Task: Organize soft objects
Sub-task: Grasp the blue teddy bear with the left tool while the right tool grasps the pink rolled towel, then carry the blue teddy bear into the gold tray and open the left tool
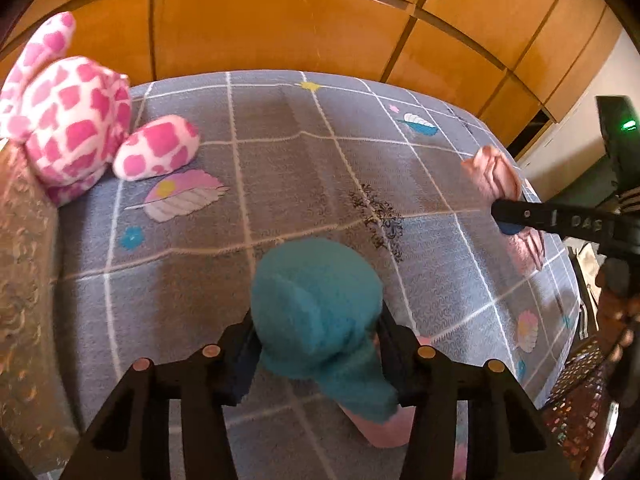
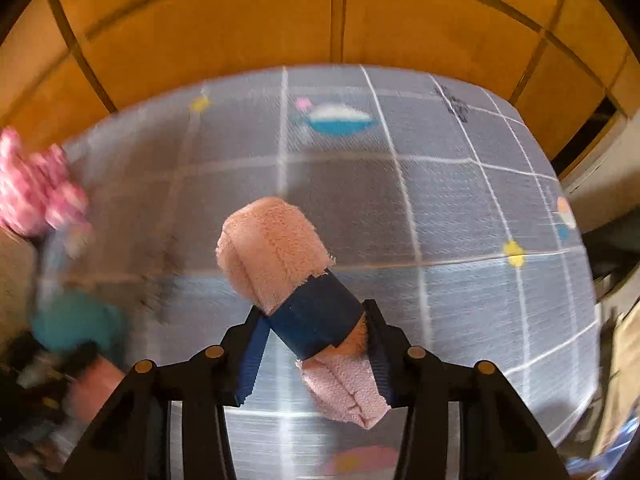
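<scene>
Teal cloth [image 1: 316,304] clamped in left gripper [image 1: 316,356] | right gripper [image 2: 316,344] clamps pink towel [image 2: 276,252] | plush [image 1: 80,120] on bedspread [image 1: 280,168]

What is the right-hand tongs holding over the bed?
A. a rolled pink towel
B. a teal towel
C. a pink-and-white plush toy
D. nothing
A: in the right wrist view the right tongs are shut on a rolled pink towel, while the teal towel sits in the left tongs and the plush toy lies on the bedspread.
</scene>
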Available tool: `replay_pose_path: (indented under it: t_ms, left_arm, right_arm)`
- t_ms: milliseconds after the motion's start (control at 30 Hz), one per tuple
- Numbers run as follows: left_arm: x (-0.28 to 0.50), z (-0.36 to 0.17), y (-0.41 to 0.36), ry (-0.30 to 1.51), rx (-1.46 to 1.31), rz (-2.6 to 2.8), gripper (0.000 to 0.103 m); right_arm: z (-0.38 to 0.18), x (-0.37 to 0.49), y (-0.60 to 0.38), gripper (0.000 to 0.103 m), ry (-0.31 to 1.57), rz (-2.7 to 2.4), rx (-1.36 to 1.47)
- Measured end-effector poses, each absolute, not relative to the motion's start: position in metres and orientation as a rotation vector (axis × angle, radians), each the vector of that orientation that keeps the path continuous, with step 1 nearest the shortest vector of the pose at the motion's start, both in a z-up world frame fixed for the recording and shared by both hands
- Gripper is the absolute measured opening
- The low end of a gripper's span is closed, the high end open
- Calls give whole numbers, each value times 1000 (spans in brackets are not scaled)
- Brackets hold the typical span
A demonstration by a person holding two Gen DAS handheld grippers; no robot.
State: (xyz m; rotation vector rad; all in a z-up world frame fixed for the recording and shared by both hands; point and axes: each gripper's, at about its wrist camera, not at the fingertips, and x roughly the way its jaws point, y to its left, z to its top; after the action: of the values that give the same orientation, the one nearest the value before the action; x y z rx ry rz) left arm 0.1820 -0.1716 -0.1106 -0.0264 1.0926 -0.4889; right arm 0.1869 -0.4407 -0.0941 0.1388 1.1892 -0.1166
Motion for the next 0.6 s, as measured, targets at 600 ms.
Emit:
replay_pose_path:
  t_ms: [600]
  left_arm:
    - [119,-76,-146,884,114,-479,51]
  right_arm:
    - [-136,184,-343,57,1258,-89,-6]
